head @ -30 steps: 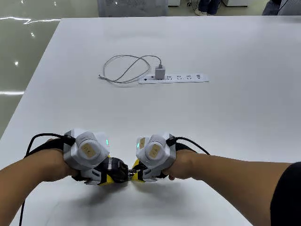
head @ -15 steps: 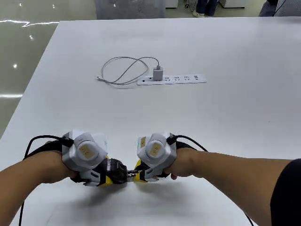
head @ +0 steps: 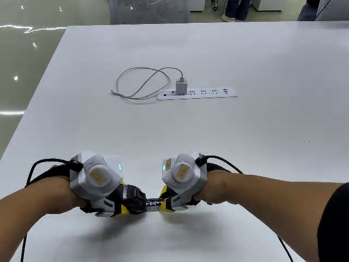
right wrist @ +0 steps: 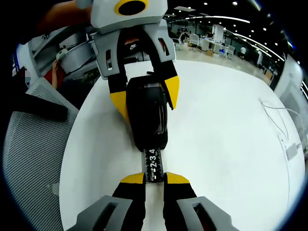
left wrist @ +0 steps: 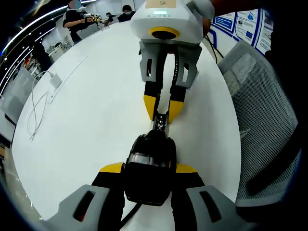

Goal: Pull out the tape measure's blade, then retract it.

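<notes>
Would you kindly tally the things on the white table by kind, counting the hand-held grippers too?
Hand-held gripper: 2 (left hand-held gripper, right hand-held gripper)
Tape measure: 1
Power strip: 1
Charger: 1
Cable: 1
Total: 6

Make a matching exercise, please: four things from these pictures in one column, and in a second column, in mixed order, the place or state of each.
1. left gripper
2. right gripper
3. power strip
4. blade

A. lying further up the table
B. shut on the black case
C. drawn out a little, numbers showing
D. shut on the blade's end

Pairs: 1-B, 2-D, 3-A, 4-C
</notes>
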Demonstrator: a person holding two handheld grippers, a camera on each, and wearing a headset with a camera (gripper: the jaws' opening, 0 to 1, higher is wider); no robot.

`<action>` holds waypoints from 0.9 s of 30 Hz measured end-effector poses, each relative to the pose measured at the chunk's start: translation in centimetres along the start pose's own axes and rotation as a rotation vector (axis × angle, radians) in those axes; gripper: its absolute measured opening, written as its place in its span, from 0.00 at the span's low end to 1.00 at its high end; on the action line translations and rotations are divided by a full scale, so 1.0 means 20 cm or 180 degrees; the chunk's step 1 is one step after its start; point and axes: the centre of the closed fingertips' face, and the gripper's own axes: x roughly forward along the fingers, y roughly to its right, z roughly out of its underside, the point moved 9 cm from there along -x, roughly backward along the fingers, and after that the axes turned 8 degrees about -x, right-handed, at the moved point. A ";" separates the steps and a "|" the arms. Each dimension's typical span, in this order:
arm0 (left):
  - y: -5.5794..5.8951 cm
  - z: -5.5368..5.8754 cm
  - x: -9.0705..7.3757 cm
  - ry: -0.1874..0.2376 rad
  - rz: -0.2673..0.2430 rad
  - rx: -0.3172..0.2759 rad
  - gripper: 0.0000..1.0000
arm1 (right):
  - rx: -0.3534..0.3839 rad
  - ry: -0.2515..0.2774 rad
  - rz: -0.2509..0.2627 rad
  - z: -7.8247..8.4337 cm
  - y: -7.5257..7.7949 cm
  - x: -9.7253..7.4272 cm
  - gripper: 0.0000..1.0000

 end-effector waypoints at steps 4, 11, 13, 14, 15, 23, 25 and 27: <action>0.00 0.00 0.00 0.0004 -0.0004 -0.0001 0.32 | -0.0002 -0.0008 0.0006 0.01 0.00 -0.01 0.09; 0.00 0.00 0.00 0.0017 -0.0010 -0.0008 0.32 | -0.0019 -0.0026 0.0019 0.03 -0.01 -0.02 0.09; 0.00 0.00 0.00 0.0022 -0.0011 -0.0015 0.32 | -0.0014 -0.0027 0.0020 0.03 -0.01 -0.02 0.09; 0.00 0.00 0.00 0.0023 -0.0011 -0.0019 0.32 | -0.0017 -0.0029 0.0023 0.03 -0.01 -0.02 0.09; 0.00 0.00 0.00 0.0023 -0.0010 -0.0019 0.32 | -0.0015 -0.0030 0.0024 0.03 -0.01 -0.03 0.09; 0.01 0.00 0.00 0.0027 -0.0005 -0.0017 0.32 | -0.0010 -0.0042 0.0027 0.05 -0.01 -0.04 0.09; 0.01 0.00 0.00 0.0029 -0.0005 -0.0020 0.33 | -0.0006 -0.0049 0.0024 0.05 -0.01 -0.04 0.09; 0.01 0.00 0.00 0.0030 -0.0007 -0.0023 0.33 | -0.0011 -0.0047 0.0026 0.05 -0.01 -0.05 0.09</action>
